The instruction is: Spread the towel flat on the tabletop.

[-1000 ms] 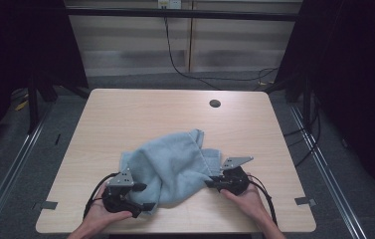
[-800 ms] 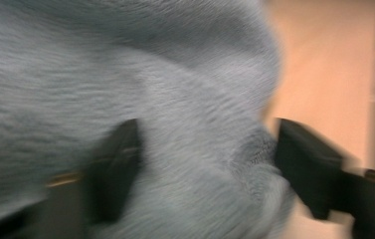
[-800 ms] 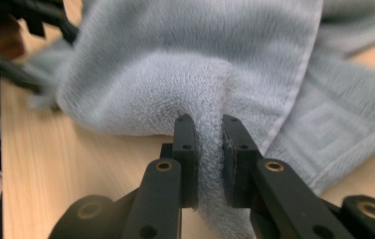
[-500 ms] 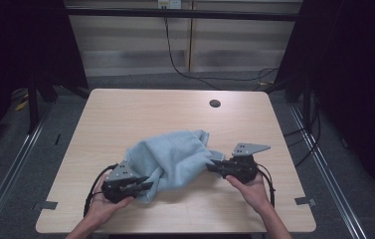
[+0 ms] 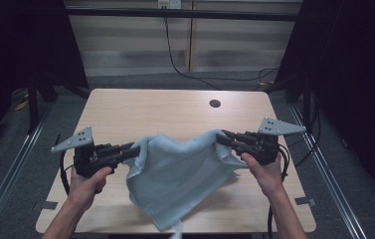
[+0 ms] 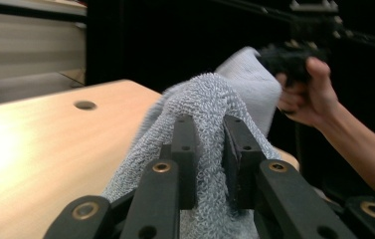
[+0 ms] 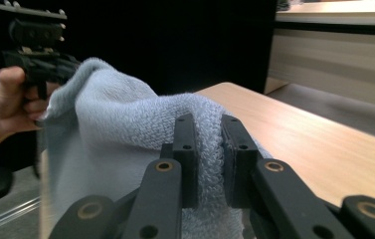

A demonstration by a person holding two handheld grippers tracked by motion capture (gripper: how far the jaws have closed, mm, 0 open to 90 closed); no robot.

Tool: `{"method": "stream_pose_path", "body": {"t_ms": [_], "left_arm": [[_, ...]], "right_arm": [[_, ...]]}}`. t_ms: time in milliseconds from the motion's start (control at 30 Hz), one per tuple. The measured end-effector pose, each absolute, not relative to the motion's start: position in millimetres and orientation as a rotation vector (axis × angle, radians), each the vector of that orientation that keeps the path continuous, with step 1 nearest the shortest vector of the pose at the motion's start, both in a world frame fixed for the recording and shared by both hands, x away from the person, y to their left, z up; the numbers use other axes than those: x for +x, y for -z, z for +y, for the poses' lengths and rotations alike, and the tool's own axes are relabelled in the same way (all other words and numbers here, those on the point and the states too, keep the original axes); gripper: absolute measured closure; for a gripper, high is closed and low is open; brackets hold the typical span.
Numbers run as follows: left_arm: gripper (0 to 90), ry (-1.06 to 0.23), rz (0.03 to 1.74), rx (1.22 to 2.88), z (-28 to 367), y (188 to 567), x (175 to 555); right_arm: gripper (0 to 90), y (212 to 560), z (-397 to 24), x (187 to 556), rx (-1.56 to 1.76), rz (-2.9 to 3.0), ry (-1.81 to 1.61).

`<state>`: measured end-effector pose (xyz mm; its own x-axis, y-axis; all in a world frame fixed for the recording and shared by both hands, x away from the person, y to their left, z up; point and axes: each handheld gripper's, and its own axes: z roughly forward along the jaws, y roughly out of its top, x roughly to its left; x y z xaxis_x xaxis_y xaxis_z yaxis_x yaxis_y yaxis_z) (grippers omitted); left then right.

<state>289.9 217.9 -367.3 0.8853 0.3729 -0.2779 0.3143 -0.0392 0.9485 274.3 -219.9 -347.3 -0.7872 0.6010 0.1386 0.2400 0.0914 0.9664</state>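
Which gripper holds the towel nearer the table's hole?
The right gripper: it pinches the towel on the side where the hole lies. The left gripper grips the opposite edge, farther from it.

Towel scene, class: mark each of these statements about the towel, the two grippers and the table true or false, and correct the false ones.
1. The left gripper is shut on the towel. True.
2. The right gripper hangs open. False: it pinches the towel too.
3. The towel lies flat and folded. False: it hangs stretched between the grippers.
4. The table has a round hole near its far edge. True.
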Motion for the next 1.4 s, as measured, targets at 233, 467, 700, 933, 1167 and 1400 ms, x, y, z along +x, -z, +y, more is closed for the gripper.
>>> {"method": "stream_pose_path", "body": {"t_ms": [233,467,700,933,1167,1400], "left_arm": [[77.0,-0.100,0.755,1.699,215,404,341],[62.6,-0.101,0.923,1.783,215,455,362],[48.9,-0.175,0.931,1.751,241,438,339],[60.3,0.001,0.723,1.932,215,452,302],[55.5,0.084,0.659,2.148,180,491,286],[63.2,0.000,0.748,2.149,191,501,302]], "right_arm": [[78.1,370,-221,306,0.952,2.129,-1.647],[68.9,422,-210,339,1.092,2.234,-1.465],[54.5,432,-235,326,1.179,2.165,-1.450],[55.9,464,-249,309,1.225,2.280,-1.344],[56.6,493,-239,311,1.242,2.401,-1.207],[57.3,503,-232,301,1.222,2.445,-1.177]]}}
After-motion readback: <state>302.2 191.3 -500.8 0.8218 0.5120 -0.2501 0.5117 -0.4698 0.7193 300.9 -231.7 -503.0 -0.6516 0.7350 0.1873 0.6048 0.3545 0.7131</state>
